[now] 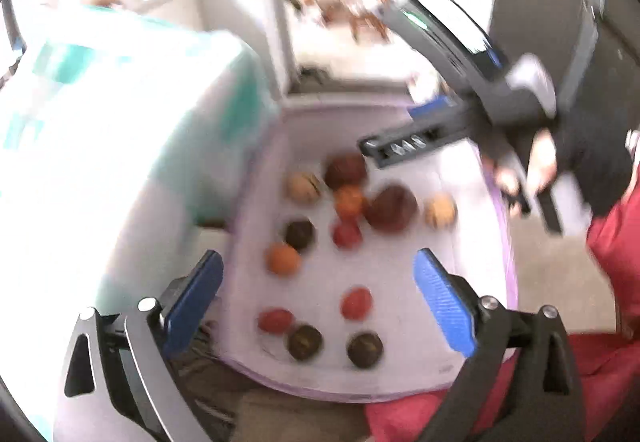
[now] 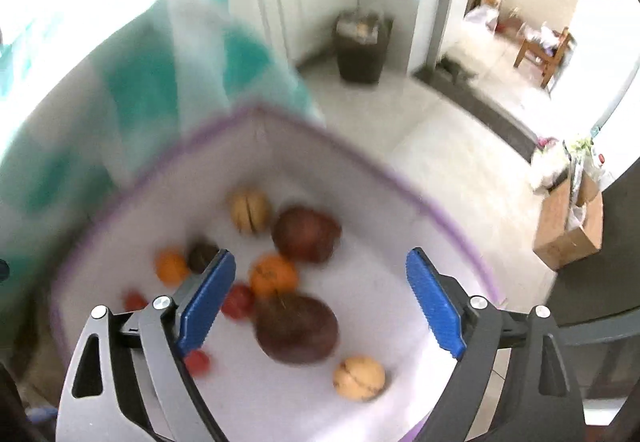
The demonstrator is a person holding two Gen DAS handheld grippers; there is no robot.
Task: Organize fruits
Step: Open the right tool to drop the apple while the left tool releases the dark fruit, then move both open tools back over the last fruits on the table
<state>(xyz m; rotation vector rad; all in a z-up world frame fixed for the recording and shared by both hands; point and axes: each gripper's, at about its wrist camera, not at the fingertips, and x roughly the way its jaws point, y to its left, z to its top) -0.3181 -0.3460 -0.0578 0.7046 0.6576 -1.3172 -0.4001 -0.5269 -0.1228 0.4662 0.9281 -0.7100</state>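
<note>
Dozen-odd fruits (image 1: 390,208) on white purple-edged mat (image 2: 380,294); tiled floor (image 2: 460,146), blurry.

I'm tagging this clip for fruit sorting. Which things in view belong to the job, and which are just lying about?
Job:
- white tray
- big dark red fruits
- oranges
- small red fruits
- dark round fruits
- tan fruits

Lying about:
- bin
- cardboard box
- wooden chair
- teal checked cloth
</note>
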